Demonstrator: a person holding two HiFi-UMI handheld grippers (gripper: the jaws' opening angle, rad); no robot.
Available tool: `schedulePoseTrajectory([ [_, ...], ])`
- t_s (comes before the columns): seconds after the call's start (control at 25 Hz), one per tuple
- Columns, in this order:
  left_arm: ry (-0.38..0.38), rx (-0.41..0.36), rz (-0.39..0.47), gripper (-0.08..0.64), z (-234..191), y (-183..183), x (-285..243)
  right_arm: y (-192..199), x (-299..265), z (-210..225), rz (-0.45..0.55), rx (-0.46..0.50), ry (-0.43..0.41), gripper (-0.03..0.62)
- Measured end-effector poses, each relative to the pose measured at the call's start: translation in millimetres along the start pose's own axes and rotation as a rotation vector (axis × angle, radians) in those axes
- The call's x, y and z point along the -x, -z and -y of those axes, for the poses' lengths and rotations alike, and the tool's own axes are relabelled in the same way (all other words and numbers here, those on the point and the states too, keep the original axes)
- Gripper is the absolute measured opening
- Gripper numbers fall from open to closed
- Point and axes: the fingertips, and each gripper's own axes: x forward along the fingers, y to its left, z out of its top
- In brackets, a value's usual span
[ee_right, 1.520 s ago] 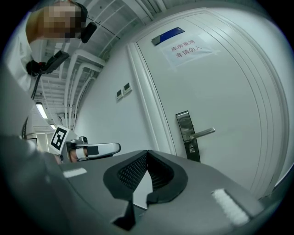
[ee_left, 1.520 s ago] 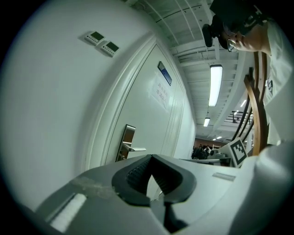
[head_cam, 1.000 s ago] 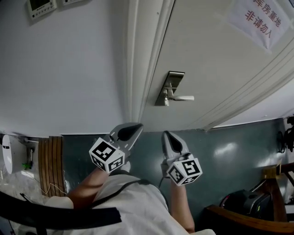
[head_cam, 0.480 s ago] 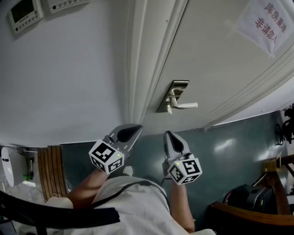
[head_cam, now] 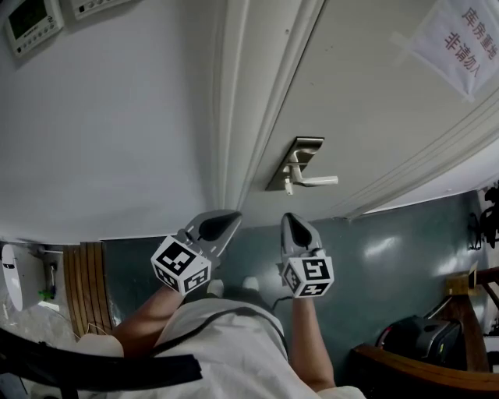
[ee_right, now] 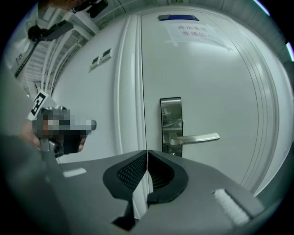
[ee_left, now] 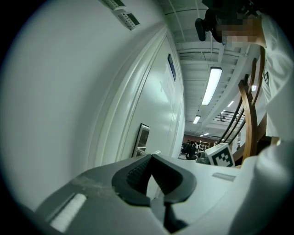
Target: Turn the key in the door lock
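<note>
The white, panelled door carries a brushed-steel lock with a slim lever. No key can be made out. The right gripper has rolled since a second ago but is well short of the lock — still approaching. Its ribbed pads are together and empty — likewise the left gripper.

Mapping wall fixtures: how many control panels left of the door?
2. One panel in the head view's top-left corner; the second panel just right of it, cut by the top edge. Others may lie out of frame.
</note>
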Motion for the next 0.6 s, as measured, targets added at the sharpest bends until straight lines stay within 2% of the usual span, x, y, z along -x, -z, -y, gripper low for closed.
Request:
schedulePoseTrajectory([
  [0.2, -0.062, -0.001, 0.006, 0.006, 0, 1, -5, 23, -19, 24, -0.100, 0.154, 0.003, 0.018],
  [0.36, -0.100, 0.001, 0.007, 0.006, 0, 0, -11, 29, -37, 37, -0.121, 0.287, 0.003, 0.032],
  [0.6, -0.142, 0.000, 0.013, 0.006, 0, -1, -21, 47, -59, 50, -0.180, 0.428, -0.017, 0.106],
])
